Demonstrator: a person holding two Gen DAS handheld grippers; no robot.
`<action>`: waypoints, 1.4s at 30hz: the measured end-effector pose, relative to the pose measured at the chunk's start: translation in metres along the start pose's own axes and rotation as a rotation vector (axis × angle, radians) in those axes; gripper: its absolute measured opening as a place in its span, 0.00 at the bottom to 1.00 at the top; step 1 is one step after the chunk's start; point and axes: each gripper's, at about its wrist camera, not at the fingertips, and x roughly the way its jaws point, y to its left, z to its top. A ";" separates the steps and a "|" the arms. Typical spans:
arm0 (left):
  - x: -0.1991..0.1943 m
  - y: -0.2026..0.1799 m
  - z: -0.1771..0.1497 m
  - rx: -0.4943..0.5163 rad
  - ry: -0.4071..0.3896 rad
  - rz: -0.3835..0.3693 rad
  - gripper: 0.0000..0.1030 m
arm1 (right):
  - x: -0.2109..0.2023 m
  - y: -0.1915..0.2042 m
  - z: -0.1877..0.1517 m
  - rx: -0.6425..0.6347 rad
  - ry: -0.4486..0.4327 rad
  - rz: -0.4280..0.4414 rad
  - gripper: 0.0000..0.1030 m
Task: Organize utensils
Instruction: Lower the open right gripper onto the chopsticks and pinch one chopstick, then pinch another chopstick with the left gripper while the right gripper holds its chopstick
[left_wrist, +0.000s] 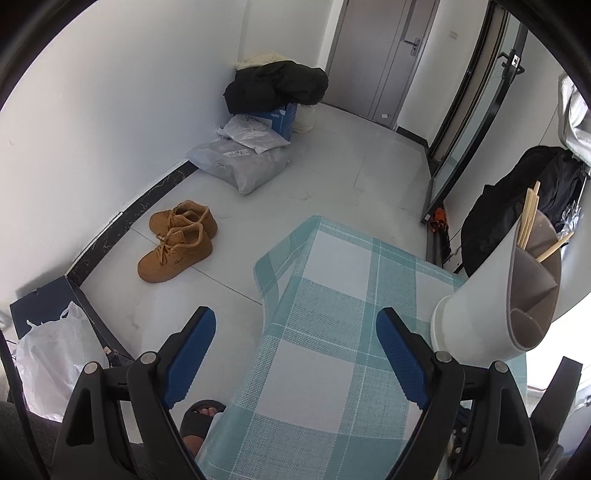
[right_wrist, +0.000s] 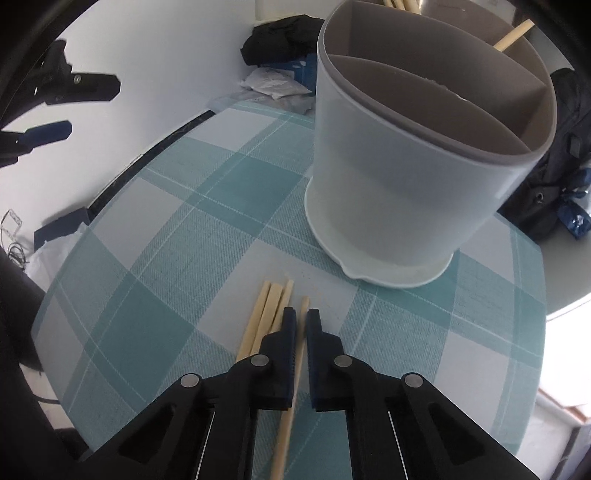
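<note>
Closest to the right wrist camera, the right hand-held gripper (right_wrist: 301, 317) was clamped on a single pale wooden chopstick (right_wrist: 291, 398), its blue-padded jaws nearly together, low over the worktop. Three more pale wooden chopsticks (right_wrist: 264, 317) lay side by side just left of it on the teal-and-white checked tablecloth (right_wrist: 155, 266). Beyond them stood a white round utensil holder with a grey divided insert (right_wrist: 402, 177), with several chopsticks (left_wrist: 528, 218) leaning in a far compartment.

The left hand-held gripper (left_wrist: 295, 354) hovered with its jaws spread wide and nothing between them, over the worktop's near left edge, well apart from the holder.

Around the worktop was a pale tiled floor (left_wrist: 332, 177) with a dark skirting strip. A pair of tan suede shoes (left_wrist: 177, 240) sat near the white wall, grey plastic parcels (left_wrist: 240, 162) and a black jacket on a blue box (left_wrist: 277, 88) were piled in the corner beside a grey door (left_wrist: 384, 55), and a white plastic bag (left_wrist: 48, 354) lay at the left.
</note>
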 end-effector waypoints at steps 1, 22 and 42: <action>0.001 -0.001 -0.001 0.007 0.002 0.006 0.83 | 0.000 -0.003 0.000 0.016 -0.004 0.009 0.04; -0.002 -0.070 -0.053 0.258 0.147 -0.105 0.83 | -0.080 -0.115 -0.032 0.565 -0.311 0.216 0.04; 0.021 -0.106 -0.097 0.366 0.333 -0.027 0.83 | -0.094 -0.157 -0.060 0.710 -0.380 0.307 0.04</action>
